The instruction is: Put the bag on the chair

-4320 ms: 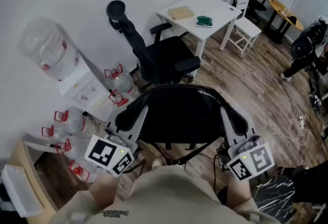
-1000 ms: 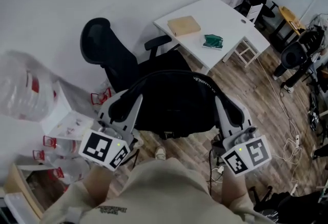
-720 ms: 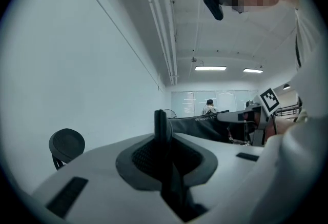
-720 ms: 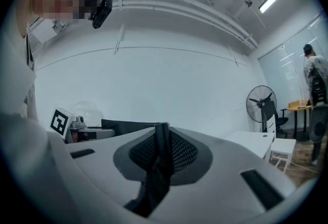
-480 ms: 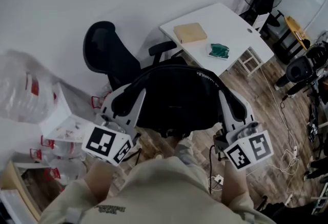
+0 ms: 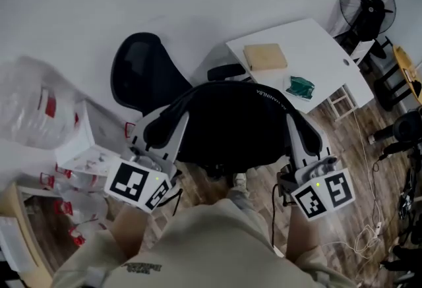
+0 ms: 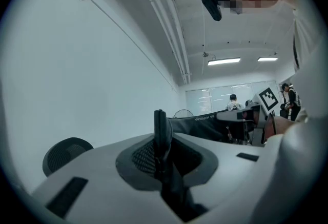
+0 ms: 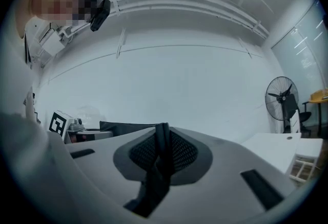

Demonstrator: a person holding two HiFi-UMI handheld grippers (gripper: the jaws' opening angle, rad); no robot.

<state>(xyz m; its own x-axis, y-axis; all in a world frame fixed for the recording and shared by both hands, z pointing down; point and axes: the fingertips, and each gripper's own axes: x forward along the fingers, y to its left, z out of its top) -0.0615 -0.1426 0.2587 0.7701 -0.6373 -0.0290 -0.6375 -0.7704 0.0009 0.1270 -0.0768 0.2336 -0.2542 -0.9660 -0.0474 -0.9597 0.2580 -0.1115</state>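
Observation:
A black bag point(image 6: 231, 125) hangs in the air between my two grippers, above the wooden floor. My left gripper point(image 6: 155, 132) is shut on the bag's left strap point(image 7: 163, 138), and my right gripper point(image 6: 304, 137) is shut on its right strap point(image 8: 162, 146). Just beyond the bag stands the black office chair point(image 6: 142, 76) with its mesh back to the left and one armrest point(image 6: 224, 71) showing. The bag hides the chair's seat. In the left gripper view the chair's back point(image 7: 64, 154) shows low at the left.
A white table point(image 6: 330, 66) at the right rear carries a tan box point(image 6: 265, 56) and a green item point(image 6: 300, 87). A standing fan point(image 6: 368, 0) is behind it. Water bottles point(image 6: 33, 115) and a white dispenser point(image 6: 92, 138) crowd the left wall. Cables point(image 6: 369, 227) lie on the floor at right.
The bag and both grippers have come closer to the chair, which now sits partly behind the bag. The table has slid to the right in view. Both grips are unchanged.

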